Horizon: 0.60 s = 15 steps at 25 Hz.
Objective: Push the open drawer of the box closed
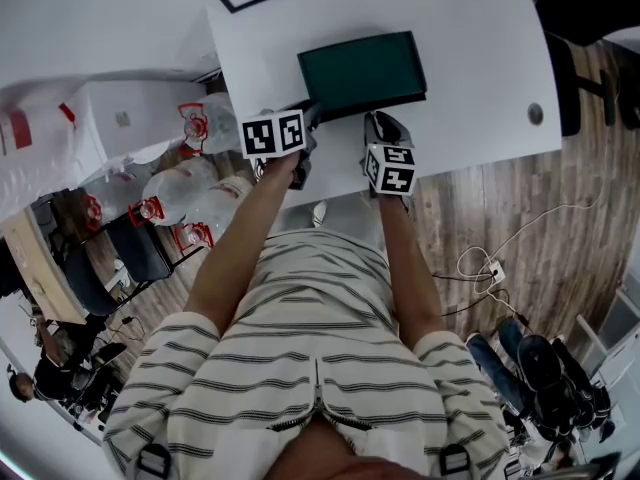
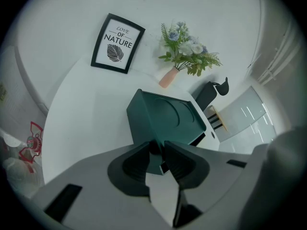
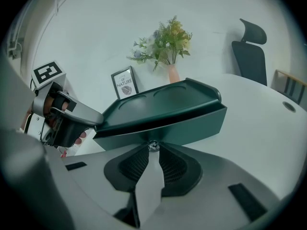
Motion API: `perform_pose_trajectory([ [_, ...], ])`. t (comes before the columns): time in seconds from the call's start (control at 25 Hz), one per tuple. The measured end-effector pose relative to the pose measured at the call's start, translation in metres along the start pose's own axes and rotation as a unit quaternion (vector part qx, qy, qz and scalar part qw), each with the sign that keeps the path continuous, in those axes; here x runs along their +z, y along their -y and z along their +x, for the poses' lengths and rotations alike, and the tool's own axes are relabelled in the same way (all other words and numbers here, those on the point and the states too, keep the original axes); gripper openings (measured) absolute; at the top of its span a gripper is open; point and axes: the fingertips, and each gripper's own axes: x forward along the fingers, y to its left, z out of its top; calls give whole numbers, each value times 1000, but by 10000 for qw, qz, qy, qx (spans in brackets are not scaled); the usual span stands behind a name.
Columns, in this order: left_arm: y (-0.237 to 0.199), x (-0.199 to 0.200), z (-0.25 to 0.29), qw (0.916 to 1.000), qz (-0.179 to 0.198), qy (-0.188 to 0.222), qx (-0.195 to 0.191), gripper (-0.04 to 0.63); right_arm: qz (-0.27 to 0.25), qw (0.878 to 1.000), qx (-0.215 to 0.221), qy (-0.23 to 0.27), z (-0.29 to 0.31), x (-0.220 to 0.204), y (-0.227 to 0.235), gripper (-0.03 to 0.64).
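A dark green box (image 1: 362, 68) lies on the white table (image 1: 470, 58), its drawer front (image 3: 168, 128) facing me and standing out a little under the lid. My left gripper (image 1: 308, 120) is at the box's near left corner; in the left gripper view its jaws (image 2: 157, 153) are closed on that corner. It also shows in the right gripper view (image 3: 88, 121), clamped on the lid's edge. My right gripper (image 1: 380, 123) meets the drawer front, its fingertips (image 3: 152, 146) pinched on the small silver knob (image 3: 153, 146).
At the table's far edge stand a framed print (image 2: 117, 43) and a vase of flowers (image 2: 169, 75). An office chair (image 3: 250, 51) is at the right. Plastic bags (image 1: 190, 193) lie on the floor left of the table, cables (image 1: 490, 268) on the right.
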Motion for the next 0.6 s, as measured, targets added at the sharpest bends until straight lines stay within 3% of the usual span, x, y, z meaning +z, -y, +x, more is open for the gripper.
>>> perform_pose_trajectory([
  [0.6,0,0,1,10000,10,-3,9,100,5,10000,52,10,8,6,1,80],
])
